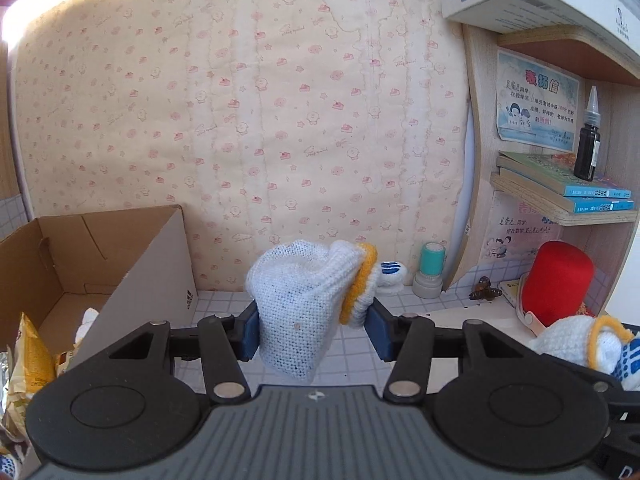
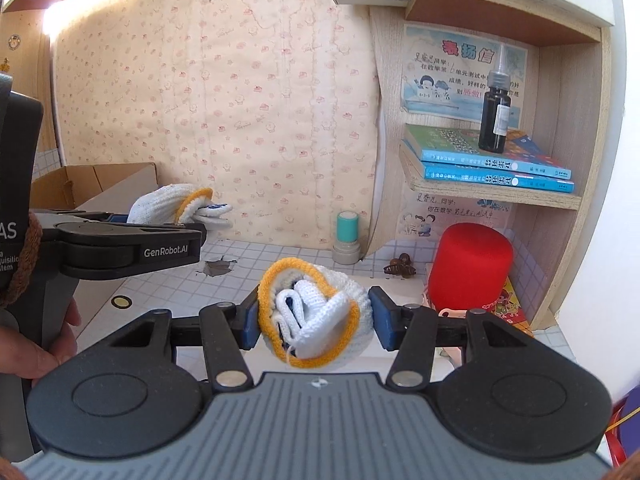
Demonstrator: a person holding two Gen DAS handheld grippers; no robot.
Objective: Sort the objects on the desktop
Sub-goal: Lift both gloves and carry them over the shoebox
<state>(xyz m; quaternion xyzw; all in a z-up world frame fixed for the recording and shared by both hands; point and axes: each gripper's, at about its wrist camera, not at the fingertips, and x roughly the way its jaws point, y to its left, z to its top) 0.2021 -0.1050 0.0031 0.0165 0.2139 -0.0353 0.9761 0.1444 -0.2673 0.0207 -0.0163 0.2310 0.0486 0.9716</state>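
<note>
Each tool grips a rolled white knit glove: left tool [image 1: 312,330] mid-frame holding one glove [image 1: 304,304], right tool [image 2: 314,322] clamping another glove [image 2: 316,316] above the tiled surface [image 2: 256,264].

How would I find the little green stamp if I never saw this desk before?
Look at the wooden shelf unit on the right, then down to where its curved side meets the tiled desk. The stamp stands upright there against the wallpaper. It is the only teal-topped thing on a grey base; the red cylinder nearby is much bigger.

Each black tool [image 2: 316,322] has blue pads [image 2: 250,326] (side lettering: "GenRobot.AI").
</note>
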